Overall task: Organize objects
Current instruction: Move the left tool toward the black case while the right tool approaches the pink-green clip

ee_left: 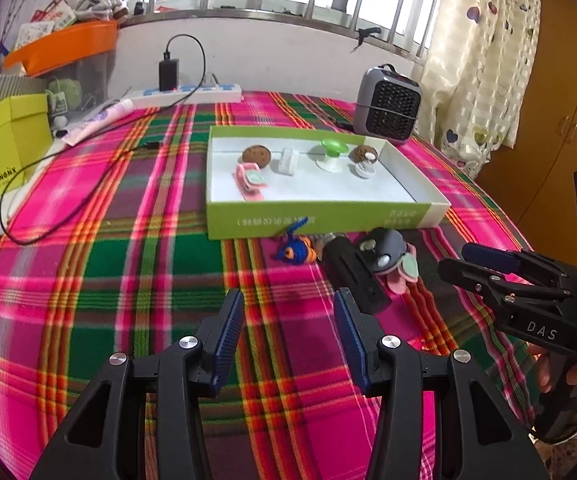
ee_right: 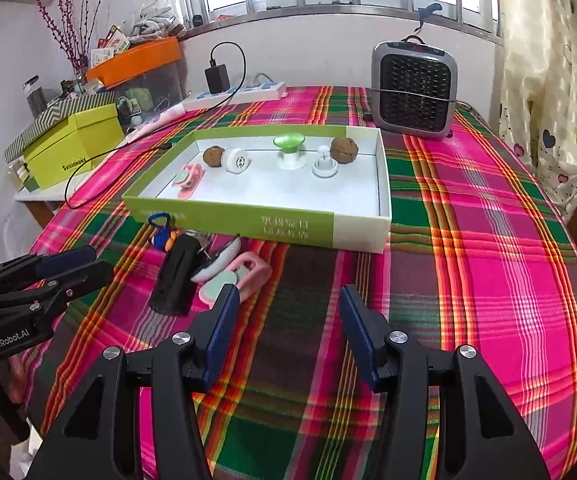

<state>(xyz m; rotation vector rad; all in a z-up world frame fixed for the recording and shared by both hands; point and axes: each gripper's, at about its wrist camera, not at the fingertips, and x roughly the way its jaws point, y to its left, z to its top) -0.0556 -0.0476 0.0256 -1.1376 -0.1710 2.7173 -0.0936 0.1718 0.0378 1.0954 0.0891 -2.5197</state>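
A green-walled white tray (ee_left: 328, 218) (ee_right: 248, 220) lies on the plaid cloth. It holds two brown balls, a pink clip (ee_left: 250, 180), a green-topped suction toy (ee_left: 330, 152) and white round pieces. In front of the tray lie a blue knitted toy (ee_left: 294, 248) (ee_right: 162, 234), a black cylinder (ee_left: 348, 276) (ee_right: 178, 276), a grey mouse-shaped thing (ee_left: 384, 248) and a pink-and-green clip (ee_left: 402, 274) (ee_right: 244, 274). My left gripper (ee_left: 288, 300) (ee_right: 98, 262) is open and holds nothing, just short of the cylinder. My right gripper (ee_right: 288, 296) (ee_left: 466, 262) is open and holds nothing, right of the clip.
A grey heater (ee_left: 386, 106) (ee_right: 414, 88) stands behind the tray. A power strip (ee_left: 188, 94) with a black charger and a trailing cable lies at the back left. A yellow-green box (ee_left: 4, 148) and an orange bin stand left. A curtain hangs right.
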